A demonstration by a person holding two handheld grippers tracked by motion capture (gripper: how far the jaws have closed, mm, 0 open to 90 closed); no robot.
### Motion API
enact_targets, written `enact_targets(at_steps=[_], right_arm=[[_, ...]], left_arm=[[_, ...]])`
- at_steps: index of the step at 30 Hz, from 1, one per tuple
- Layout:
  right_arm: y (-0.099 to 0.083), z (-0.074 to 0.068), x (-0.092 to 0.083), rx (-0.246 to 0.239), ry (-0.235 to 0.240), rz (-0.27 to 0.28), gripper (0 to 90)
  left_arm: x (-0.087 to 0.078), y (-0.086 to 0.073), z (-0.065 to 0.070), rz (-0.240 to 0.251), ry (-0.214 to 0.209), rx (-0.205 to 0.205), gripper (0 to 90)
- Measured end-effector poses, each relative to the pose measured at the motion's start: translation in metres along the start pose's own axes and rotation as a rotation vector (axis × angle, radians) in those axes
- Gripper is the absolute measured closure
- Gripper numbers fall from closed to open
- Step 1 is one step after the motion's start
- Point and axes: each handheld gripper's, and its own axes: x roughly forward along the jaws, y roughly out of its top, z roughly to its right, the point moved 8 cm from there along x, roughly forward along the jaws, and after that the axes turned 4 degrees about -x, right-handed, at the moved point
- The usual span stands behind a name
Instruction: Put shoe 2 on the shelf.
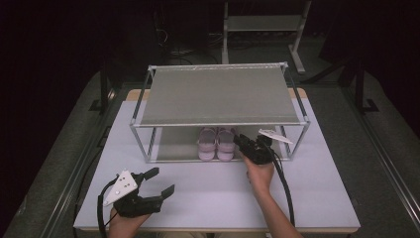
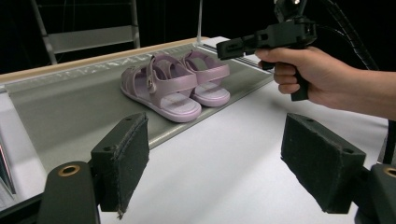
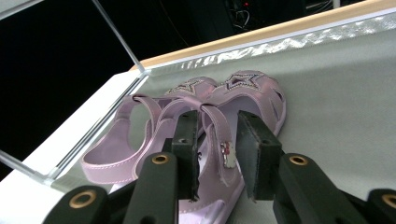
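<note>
A pair of lilac sandals (image 1: 217, 144) stands side by side on the lower shelf (image 2: 65, 107) of a metal shoe rack (image 1: 220, 94), toes toward the back. My right gripper (image 1: 241, 140) reaches in at the shelf's front, just right of the pair. In the right gripper view its pads stand a little apart on either side of the nearer sandal's ankle strap (image 3: 219, 135), with gaps showing, so this gripper (image 3: 218, 122) is narrowly open. My left gripper (image 1: 162, 181) rests wide open over the table's front left, holding nothing, and it (image 2: 219, 158) faces the sandals (image 2: 175, 84).
The rack's grey top shelf overhangs the lower one, with metal posts (image 1: 148, 144) at its corners. A white table (image 1: 208, 193) carries the rack. A hand holds the right gripper (image 2: 261, 39) by its handle. Another rack frame (image 1: 262, 25) stands on the floor behind.
</note>
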Motion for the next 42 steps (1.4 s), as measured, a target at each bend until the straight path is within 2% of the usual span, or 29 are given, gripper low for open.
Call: enact_targets(at_steps=[6, 19, 24, 42], right_arm=[[-0.003, 0.008, -0.011, 0.035, 0.018, 0.011, 67.8], [-0.005, 0.016, -0.028, 0.024, 0.041, -0.001, 65.7], [-0.009, 0.019, -0.034, 0.048, 0.062, -0.018, 63.0], [-0.014, 0.021, -0.047, 0.025, 0.087, -0.054, 56.5]], left_arm=[[0.000, 0.000, 0.000, 0.000, -0.004, -0.001, 23.2], [0.001, -0.003, 0.001, -0.014, -0.005, 0.005, 23.2], [0.003, -0.004, 0.000, -0.014, -0.010, -0.013, 23.2], [0.004, -0.007, -0.004, -0.027, -0.005, -0.018, 23.2]])
